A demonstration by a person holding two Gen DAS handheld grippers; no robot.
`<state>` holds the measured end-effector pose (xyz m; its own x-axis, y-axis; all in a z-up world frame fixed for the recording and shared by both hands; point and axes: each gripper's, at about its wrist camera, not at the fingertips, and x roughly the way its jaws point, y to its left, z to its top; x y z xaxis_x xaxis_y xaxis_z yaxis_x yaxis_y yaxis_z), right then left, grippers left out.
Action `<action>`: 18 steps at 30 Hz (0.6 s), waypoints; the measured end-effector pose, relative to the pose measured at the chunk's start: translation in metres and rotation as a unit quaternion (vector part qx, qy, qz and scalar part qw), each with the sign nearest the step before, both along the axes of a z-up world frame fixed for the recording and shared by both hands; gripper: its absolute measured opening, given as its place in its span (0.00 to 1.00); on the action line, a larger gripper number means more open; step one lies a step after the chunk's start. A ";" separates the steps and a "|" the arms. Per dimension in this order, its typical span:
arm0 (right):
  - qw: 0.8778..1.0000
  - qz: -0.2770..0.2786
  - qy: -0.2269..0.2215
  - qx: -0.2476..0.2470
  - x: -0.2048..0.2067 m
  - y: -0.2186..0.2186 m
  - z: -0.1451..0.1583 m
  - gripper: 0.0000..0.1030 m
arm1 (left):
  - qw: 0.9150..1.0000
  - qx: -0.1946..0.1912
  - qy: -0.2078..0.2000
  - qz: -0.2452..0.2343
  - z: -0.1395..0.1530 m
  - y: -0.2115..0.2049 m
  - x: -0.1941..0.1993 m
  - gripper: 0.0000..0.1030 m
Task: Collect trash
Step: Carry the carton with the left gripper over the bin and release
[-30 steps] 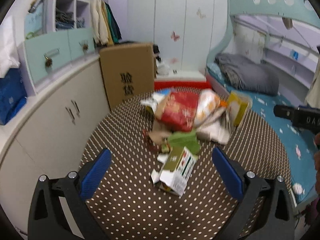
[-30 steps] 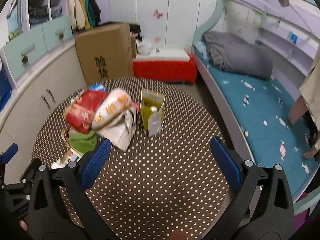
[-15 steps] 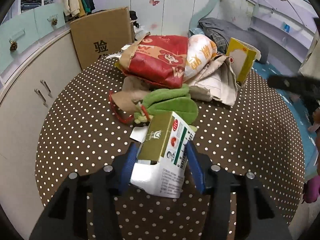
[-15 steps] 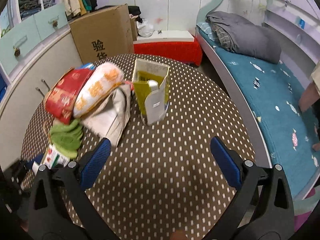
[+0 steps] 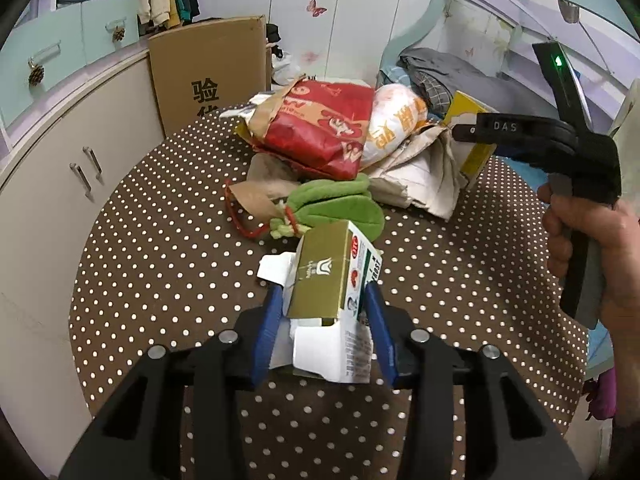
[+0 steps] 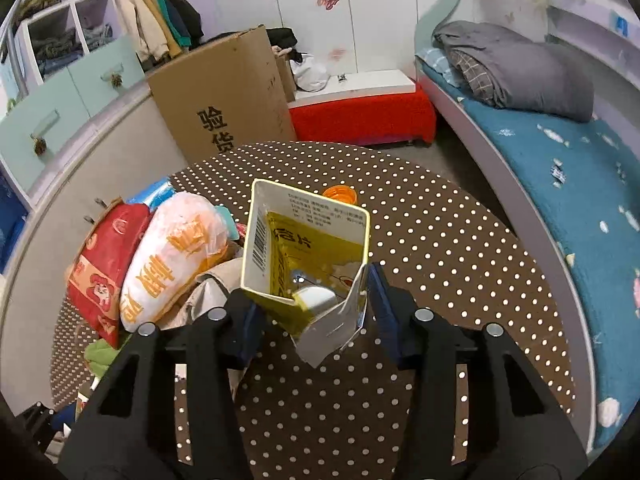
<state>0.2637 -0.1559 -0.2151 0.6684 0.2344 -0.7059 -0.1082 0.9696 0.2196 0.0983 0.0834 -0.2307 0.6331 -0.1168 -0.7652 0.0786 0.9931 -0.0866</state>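
Low centre of each frame: the left gripper [image 5: 323,312] is clamped on the green carton [image 5: 334,280], and the right gripper [image 6: 316,312] pinches the open yellow box [image 6: 304,252] (sides squeezed, probably ready to lift off the dotted surface [image 5: 160,264]).

Trash pile, upper centre of the left wrist view: red snack bag [image 5: 320,128] leaning on white-orange bag [image 5: 396,120], crumpled beige paper [image 5: 424,176] below, green fabric piece [image 5: 340,204] in front. Gold-green carton [image 5: 332,276], flaps open, lower centre. Yellow open-top box [image 6: 308,248] upright at centre of the right wrist view; orange cap [image 6: 340,194] just behind it.
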 end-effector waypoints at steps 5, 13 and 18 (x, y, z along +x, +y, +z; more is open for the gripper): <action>0.999 -0.006 -0.020 0.031 -0.022 -0.026 0.014 0.44 | 1.000 -0.011 -0.015 -0.007 0.019 -0.013 -0.004 0.40; 0.994 -0.036 -0.054 0.088 -0.065 -0.102 0.050 0.44 | 0.995 -0.036 -0.066 -0.061 0.064 -0.071 0.014 0.40; 0.987 -0.078 -0.079 0.114 -0.093 -0.163 0.070 0.44 | 0.987 -0.065 -0.087 -0.120 0.088 -0.133 0.037 0.40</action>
